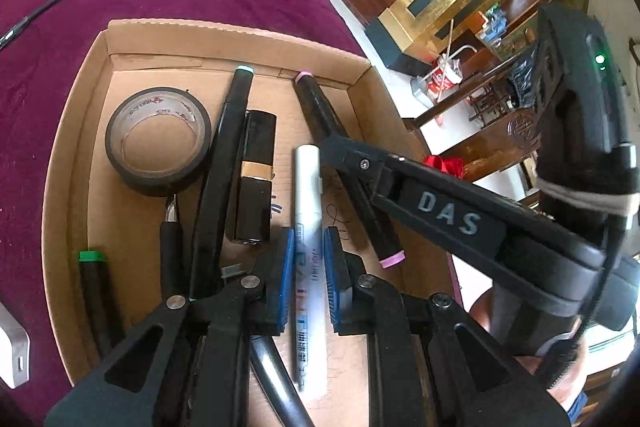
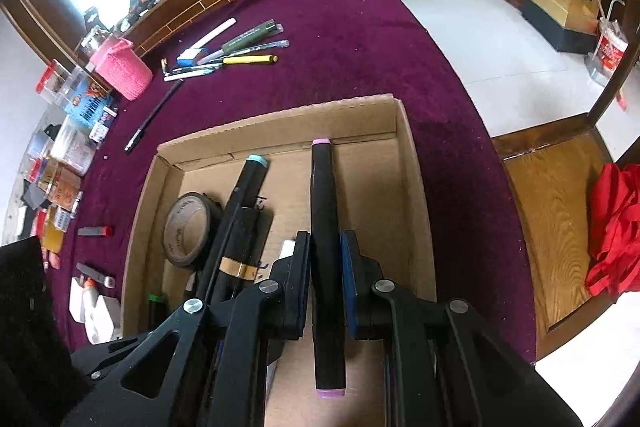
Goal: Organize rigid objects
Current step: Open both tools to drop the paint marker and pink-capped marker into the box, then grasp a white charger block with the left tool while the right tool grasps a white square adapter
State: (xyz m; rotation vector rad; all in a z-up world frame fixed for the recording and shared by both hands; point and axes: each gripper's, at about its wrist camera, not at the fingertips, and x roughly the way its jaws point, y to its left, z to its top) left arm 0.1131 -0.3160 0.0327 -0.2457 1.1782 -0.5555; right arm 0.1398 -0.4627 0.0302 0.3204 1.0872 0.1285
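My left gripper [image 1: 308,247] is shut on a white marker pen [image 1: 307,187], its blue pads pressing both sides, low over the cardboard tray [image 1: 224,31]. My right gripper [image 2: 326,251] is shut on a black marker with pink end caps [image 2: 325,195], also over the tray's right part. In the left wrist view the right gripper [image 1: 342,153] reaches in from the right, holding that black pink-capped marker [image 1: 320,107] slantwise. Only the white pen's tip [image 2: 288,247] shows in the right wrist view.
In the tray lie a black tape roll [image 1: 158,141], a teal-capped black marker [image 1: 224,167], a black case with a gold band [image 1: 256,171] and a green-capped marker [image 1: 94,287]. Loose pens [image 2: 240,51] and a pink basket [image 2: 124,67] lie on the purple cloth beyond.
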